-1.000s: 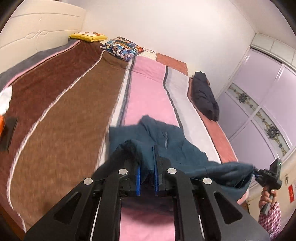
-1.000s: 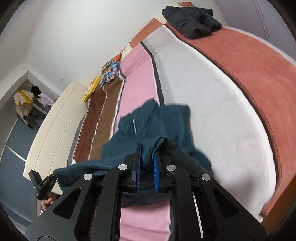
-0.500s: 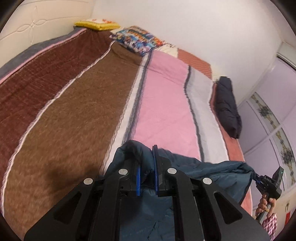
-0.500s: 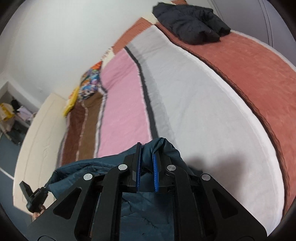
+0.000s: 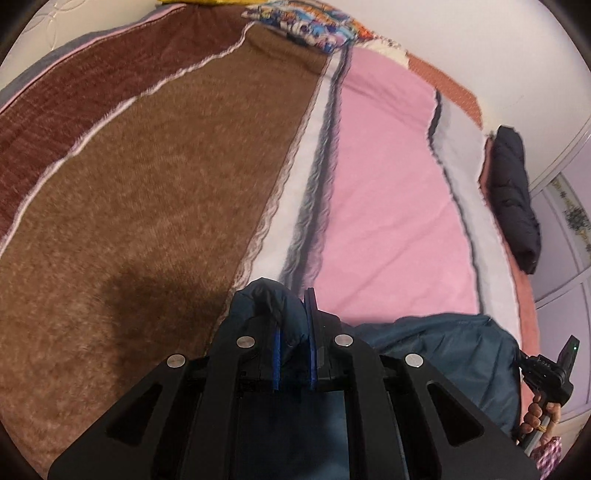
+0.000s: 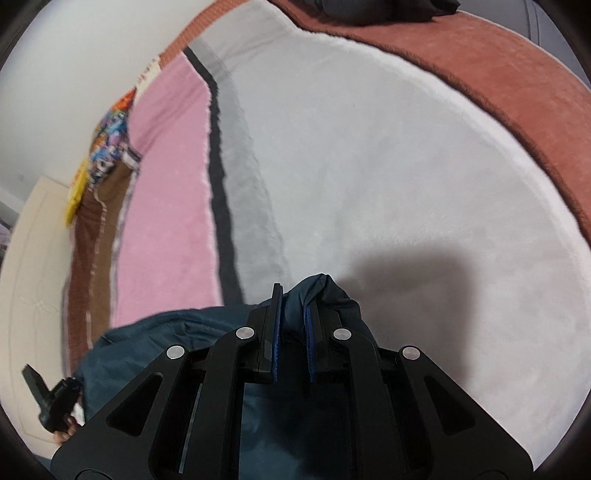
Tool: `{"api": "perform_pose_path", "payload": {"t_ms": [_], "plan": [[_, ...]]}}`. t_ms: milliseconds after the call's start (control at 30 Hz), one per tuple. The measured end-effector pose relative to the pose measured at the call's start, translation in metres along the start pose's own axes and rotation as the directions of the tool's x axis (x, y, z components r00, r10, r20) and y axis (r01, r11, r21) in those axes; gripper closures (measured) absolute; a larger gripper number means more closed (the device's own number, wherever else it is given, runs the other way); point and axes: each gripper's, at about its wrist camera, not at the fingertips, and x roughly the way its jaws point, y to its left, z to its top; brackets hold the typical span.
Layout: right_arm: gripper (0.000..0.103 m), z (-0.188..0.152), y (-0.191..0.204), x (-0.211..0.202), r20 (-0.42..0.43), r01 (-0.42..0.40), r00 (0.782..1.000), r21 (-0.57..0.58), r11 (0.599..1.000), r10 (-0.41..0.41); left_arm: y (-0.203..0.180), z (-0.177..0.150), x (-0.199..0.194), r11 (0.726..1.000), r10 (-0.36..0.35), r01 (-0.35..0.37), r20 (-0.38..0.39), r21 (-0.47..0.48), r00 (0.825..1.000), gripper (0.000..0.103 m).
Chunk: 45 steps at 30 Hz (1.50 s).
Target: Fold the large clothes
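1. Brown plush made up the left stripes of the wide striped fleece blanket (image 5: 140, 177) that covered the bed, followed rightwards by white, grey, pink, pale grey and terracotta stripes.
2. At the far head of the bed, a yellow pillow (image 6: 75, 192) lay beside a multicoloured patterned cushion (image 5: 306, 29).
3. The left hand-held gripper (image 5: 293, 332) had its blue-padded jaws nearly together, pinching a bunched fold of the dark teal fabric garment (image 5: 443, 354); the fold bulged up over the left finger.
4. That garment stretched across between the two tools at the near edge of the bed, its cloth hanging below both cameras and lying over the pink stripe in the middle.
5. The right hand-held gripper (image 6: 291, 321) likewise held a narrow gap, clamped on another raised corner of the same teal garment, which poked up between its blue pads (image 6: 308, 332).
6. In the left wrist view the right tool appeared at the far right edge with the person's fingers (image 5: 535, 417) around its handle.
7. A black puffy jacket (image 5: 513, 192) lay folded on the terracotta stripe, well apart from the teal garment.
8. Lilac wardrobe doors (image 5: 569, 236) stood beyond the bed's right side.
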Motion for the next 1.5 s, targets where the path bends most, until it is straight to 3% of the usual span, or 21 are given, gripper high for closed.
{"api": "perform_pose_path", "payload": {"t_ms": [100,200,300,400,433,467,533,600,667,733,867,967,1100,1233,1300,1367,1500], "plan": [[0.091,-0.010,-0.004,0.017,-0.037,0.024,0.999,-0.017,1.000,-0.025,0.003,-0.007,0.019,1.000,0.024,-0.025,-0.041,-0.019,0.999,0.087],[0.088,-0.011,-0.004,0.008,-0.043,0.015,0.999,-0.005,1.000,-0.015,0.013,-0.010,0.025,0.996,0.000,-0.008,-0.085,-0.092,0.996,0.086],[0.083,-0.003,-0.006,-0.009,-0.047,-0.026,0.998,0.032,0.999,0.027,0.024,-0.005,0.006,0.981,-0.094,0.084,-0.052,-0.175,0.994,0.077],[0.077,0.007,-0.012,-0.039,-0.023,-0.146,0.989,0.111,0.983,0.149,0.031,0.002,-0.019,0.956,-0.177,0.171,-0.004,-0.238,0.984,0.072],[0.071,0.009,-0.013,-0.045,-0.011,-0.171,0.985,0.132,0.976,0.174,0.032,0.003,-0.030,0.945,-0.201,0.200,0.024,-0.257,0.979,0.066],[0.059,0.010,-0.014,-0.055,0.022,-0.186,0.983,0.148,0.971,0.184,0.031,0.004,-0.038,0.945,-0.194,0.201,0.051,-0.259,0.980,0.062],[0.047,0.014,-0.015,-0.072,0.091,-0.206,0.977,0.167,0.964,0.193,0.025,0.005,-0.061,0.960,-0.144,0.171,0.132,-0.221,0.981,0.051],[0.047,0.013,-0.016,-0.086,0.129,-0.220,0.972,0.196,0.956,0.197,0.015,0.004,-0.075,0.973,-0.124,0.149,0.148,-0.175,0.981,0.051],[0.047,0.004,-0.003,-0.099,0.131,-0.209,0.973,0.130,0.969,0.192,0.000,-0.003,-0.088,0.986,-0.115,0.131,0.149,-0.104,0.982,0.051],[0.048,-0.011,0.018,-0.105,0.110,-0.182,0.978,0.031,0.983,0.177,-0.017,-0.018,-0.101,0.995,-0.102,0.103,0.145,-0.003,0.984,0.051],[0.073,-0.061,0.058,-0.110,0.056,-0.143,0.987,-0.155,0.978,0.153,-0.045,-0.055,-0.119,0.987,-0.096,0.077,0.137,0.143,0.986,0.051],[0.087,-0.108,0.083,-0.109,0.023,-0.124,0.991,-0.278,0.952,0.135,-0.059,-0.091,-0.131,0.965,-0.086,0.049,0.135,0.257,0.987,0.051],[0.088,-0.158,0.115,-0.092,-0.013,-0.126,0.991,-0.419,0.899,0.133,-0.061,-0.123,-0.128,0.924,-0.002,-0.067,0.181,0.376,0.983,0.051],[0.089,-0.165,0.150,-0.057,-0.075,-0.184,0.983,-0.435,0.882,0.168,-0.040,-0.134,-0.094,0.927,0.119,-0.158,0.133,0.339,0.984,0.052],[0.089,-0.160,0.171,-0.034,-0.111,-0.193,0.981,-0.435,0.879,0.161,-0.030,-0.136,-0.081,0.942,0.120,-0.143,0.092,0.305,0.988,0.052],[0.089,-0.151,0.185,-0.013,-0.097,-0.147,0.988,-0.429,0.891,0.117,-0.023,-0.137,-0.074,0.954,0.102,-0.122,0.085,0.275,0.991,0.051],[0.094,-0.141,0.191,0.047,-0.135,-0.047,0.991,-0.433,0.900,-0.014,-0.020,-0.137,-0.070,0.950,0.081,-0.108,0.103,0.294,0.991,0.050]]}}
